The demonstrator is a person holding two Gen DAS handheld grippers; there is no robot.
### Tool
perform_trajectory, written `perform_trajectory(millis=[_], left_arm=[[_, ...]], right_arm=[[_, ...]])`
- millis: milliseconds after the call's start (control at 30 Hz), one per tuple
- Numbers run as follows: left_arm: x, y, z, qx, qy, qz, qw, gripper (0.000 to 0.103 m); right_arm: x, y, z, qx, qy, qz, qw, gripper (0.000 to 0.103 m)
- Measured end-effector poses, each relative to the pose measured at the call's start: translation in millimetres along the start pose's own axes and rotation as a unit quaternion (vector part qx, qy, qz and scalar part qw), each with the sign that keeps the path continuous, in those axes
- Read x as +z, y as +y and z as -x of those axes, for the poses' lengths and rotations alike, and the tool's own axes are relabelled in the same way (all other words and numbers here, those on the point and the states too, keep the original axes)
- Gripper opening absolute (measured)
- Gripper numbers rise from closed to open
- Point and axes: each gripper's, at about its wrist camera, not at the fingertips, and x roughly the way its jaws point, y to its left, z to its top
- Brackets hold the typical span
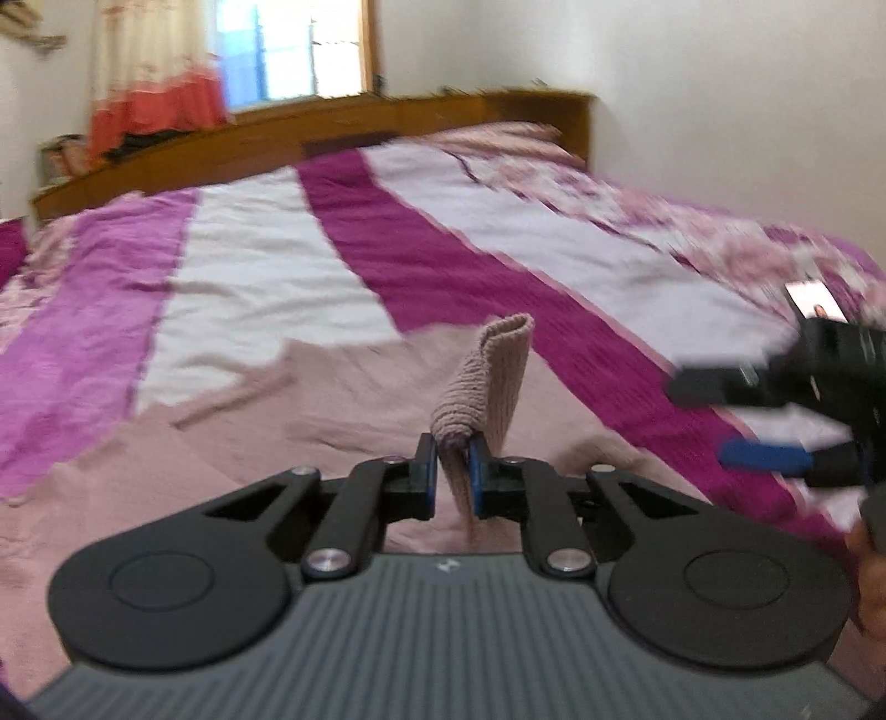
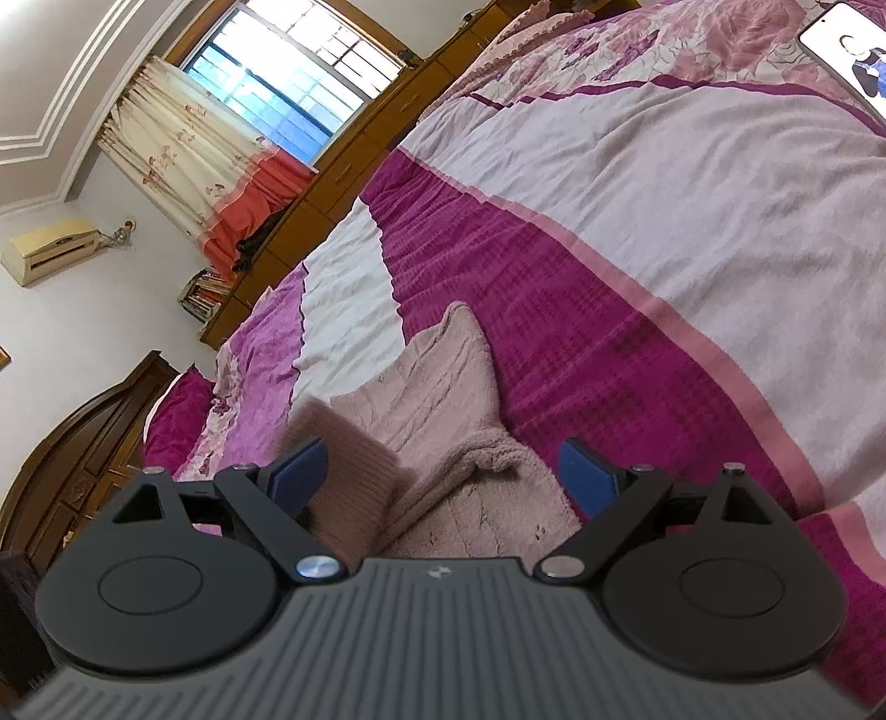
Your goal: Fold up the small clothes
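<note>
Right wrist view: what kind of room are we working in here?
Most likely a home bedroom: a bed under a pink and magenta cover, a wooden headboard, and a curtained window.

A phone [image 2: 853, 52] lies on the striped bedspread [image 2: 637, 232] below a curtained window [image 2: 288, 72].

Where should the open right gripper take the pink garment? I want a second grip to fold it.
Right gripper is open; left gripper pinches one edge. Grip the pink garment at its raised far corner, coming from above: it peaks off the bedspread.
</note>
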Motion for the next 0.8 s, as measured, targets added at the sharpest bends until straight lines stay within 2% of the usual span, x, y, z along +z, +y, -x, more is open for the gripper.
perform_trajectory(millis=[100, 300, 500, 667, 800], left_arm=[[7.3, 21.5, 6.5, 0.031, -0.014, 0.024, 0.9991, 0.013], [9.2, 68.6, 15.1, 0.099, -0.02, 0.057, 0.9933, 0.013], [-1.7, 118.6, 28.9, 0.179, -0.02, 0.105, 0.9781, 0.013], [-23.6, 151.7, 30.8, 0.225, 0.003, 0.145, 0.9634, 0.013], [-45.5, 165.0, 19.7, 0.224, 0.052, 0.16, 0.9601, 0.015]], right_arm=[[-2.4, 1.2, -3.1, -0.002, 0.005, 0.003, 1.0, 0.094], [-4.8, 3.5, -7.7, -0.002, 0.015, 0.011, 1.0, 0.094], [-8.3, 4.6, -14.1, -0.006, 0.029, 0.017, 0.999, 0.094], [-13.2, 5.8, -21.4, -0.013, 0.041, 0.028, 0.999, 0.094], [-15.9, 9.9, -27.6, -0.017, 0.05, 0.043, 0.998, 0.094]])
